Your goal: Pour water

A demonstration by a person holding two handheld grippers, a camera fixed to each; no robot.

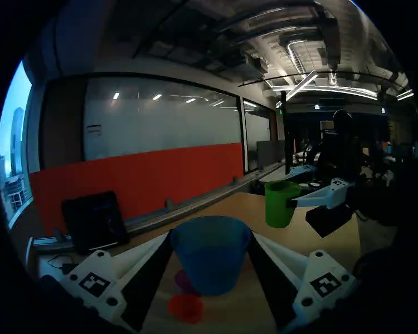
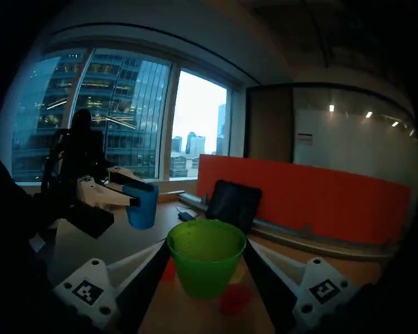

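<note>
A blue cup [image 1: 210,260] stands upright between my left gripper's fingers, and the left gripper [image 1: 210,267] is shut on it above the wooden table [image 1: 248,312]. Farther off in the left gripper view, the right gripper [image 1: 306,201] holds a green cup [image 1: 278,203]. In the right gripper view that green cup [image 2: 207,257] sits upright in my right gripper [image 2: 207,267], which is shut on it. The left gripper [image 2: 117,201] with the blue cup [image 2: 141,205] shows farther off there, held at about the same height. Both cups are lifted and apart.
Small red [image 1: 185,308] and purple [image 1: 185,282] cups stand on the table below the blue cup. Red [image 2: 235,298] and yellow [image 2: 238,274] cups lie under the green one. A dark tablet [image 1: 94,221] leans by the orange partition [image 1: 147,178]. Windows [image 2: 103,122] line one side.
</note>
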